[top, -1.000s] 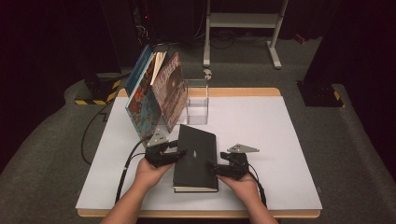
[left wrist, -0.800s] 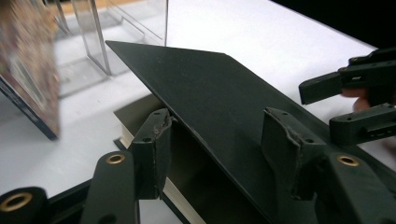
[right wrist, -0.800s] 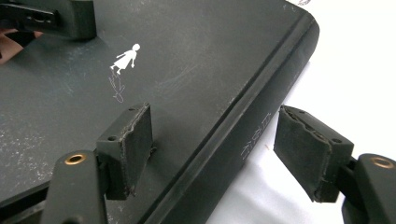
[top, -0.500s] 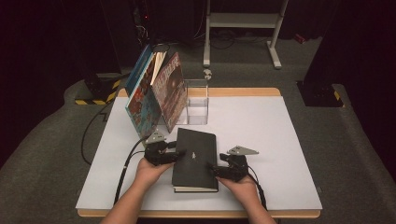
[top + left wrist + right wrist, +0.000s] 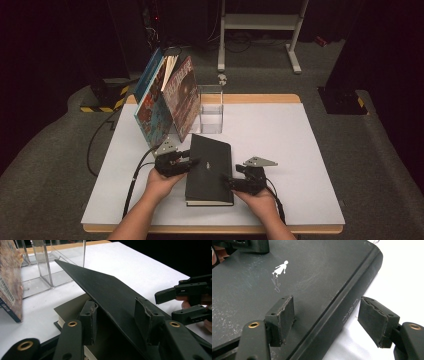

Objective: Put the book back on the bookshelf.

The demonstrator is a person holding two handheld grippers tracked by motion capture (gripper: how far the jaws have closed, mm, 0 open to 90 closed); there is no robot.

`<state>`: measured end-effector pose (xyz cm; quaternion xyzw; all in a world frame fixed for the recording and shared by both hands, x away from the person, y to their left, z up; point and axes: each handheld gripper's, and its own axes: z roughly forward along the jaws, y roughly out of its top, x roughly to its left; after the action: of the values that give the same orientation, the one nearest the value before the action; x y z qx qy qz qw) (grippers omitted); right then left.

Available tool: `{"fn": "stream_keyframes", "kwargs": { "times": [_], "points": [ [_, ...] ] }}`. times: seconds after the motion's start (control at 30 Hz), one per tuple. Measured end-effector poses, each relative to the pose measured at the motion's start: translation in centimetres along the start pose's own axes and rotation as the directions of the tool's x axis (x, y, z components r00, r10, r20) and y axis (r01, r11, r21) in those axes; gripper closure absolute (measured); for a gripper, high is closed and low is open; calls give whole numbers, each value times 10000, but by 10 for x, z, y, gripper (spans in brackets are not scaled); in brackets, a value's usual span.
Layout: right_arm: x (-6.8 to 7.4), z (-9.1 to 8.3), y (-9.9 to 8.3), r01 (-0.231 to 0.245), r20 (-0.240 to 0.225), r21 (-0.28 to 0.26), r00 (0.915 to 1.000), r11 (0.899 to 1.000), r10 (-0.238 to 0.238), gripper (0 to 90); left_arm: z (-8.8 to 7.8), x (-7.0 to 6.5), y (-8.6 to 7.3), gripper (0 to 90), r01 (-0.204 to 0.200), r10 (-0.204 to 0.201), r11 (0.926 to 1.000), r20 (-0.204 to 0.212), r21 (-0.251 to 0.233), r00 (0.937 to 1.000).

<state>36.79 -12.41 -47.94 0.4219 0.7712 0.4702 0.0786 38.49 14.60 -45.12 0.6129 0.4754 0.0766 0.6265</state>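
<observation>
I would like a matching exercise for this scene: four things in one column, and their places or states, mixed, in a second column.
Things:
1. black hardcover book
2. clear acrylic stand
3. colourful picture books
4. left gripper

Places or states:
A. empty, standing behind the black book
B. leaning at the table's far left
C. jaws astride the raised front cover
D. lying flat on the white table, cover edge lifted

Pairs: 1-D, 2-A, 3-B, 4-C
</observation>
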Motion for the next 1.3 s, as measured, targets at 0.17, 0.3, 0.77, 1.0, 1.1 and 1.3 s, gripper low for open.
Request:
{"fn": "stream_keyframes", "kwargs": {
  "times": [0.17, 0.3, 0.77, 1.0, 1.1, 1.3],
  "points": [
    [0, -1, -1, 113, 87, 88, 9999, 9999, -114, 285, -3, 7, 2, 548, 508, -513, 9981, 153, 339, 9986],
    [0, -2, -1, 106, 112, 116, 9999, 9999, -107, 285, -2, 8, 3, 546, 565, -573, 9973, 155, 461, 9982],
    [0, 0, 1, 55, -136, 6, 9999, 10000, -55, 282, -8, -6, 3, 556, -856, 859, 9963, 392, -77, 9955],
    [-5, 7, 5, -367, -735, -72, 9966, 9993, 361, 258, -9, -10, 2, 572, -1297, 1306, 9913, 442, -229, 9904],
    [-9, 9, 6, -569, -899, -11, 9943, 9984, 566, 246, -10, -11, 1, 573, -1463, 1478, 9887, 505, -330, 9877],
    [-14, 13, 10, -914, -1387, 71, 9861, 9958, 915, 210, -13, -14, 0, 574, -1700, 1736, 9836, 607, -597, 9829]
  ]
}}
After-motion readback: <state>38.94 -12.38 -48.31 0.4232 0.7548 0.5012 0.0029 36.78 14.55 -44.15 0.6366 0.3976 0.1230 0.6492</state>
